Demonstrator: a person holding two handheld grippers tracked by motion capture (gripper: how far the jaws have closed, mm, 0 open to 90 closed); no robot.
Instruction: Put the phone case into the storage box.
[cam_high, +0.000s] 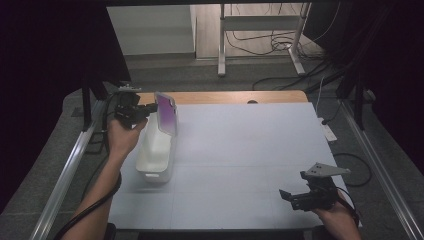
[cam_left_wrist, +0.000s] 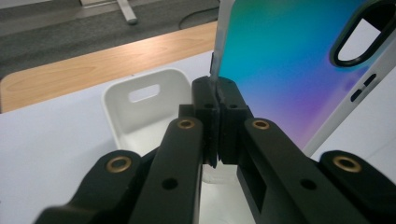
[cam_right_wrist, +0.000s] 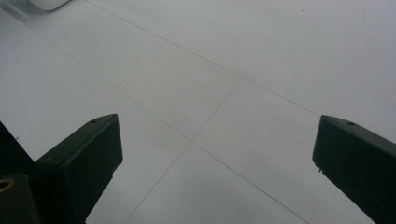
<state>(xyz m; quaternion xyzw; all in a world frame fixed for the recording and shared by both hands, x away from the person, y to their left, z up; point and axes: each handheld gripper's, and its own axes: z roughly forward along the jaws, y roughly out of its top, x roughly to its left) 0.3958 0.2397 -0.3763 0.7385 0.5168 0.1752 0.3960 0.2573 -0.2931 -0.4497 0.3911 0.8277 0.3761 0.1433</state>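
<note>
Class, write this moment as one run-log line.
left tongs: shut on phone case | above white bin | right tongs: open, over table

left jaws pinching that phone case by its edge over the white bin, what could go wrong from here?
1. The left gripper holds the phone case only by a thin edge, so it may pivot or slip out.
2. The case stands over the white bin near its far rim; released tilted, it could catch the rim and land on the table.
3. The right gripper rests far off with jaws open, so nothing steadies the bin if bumped.
</note>
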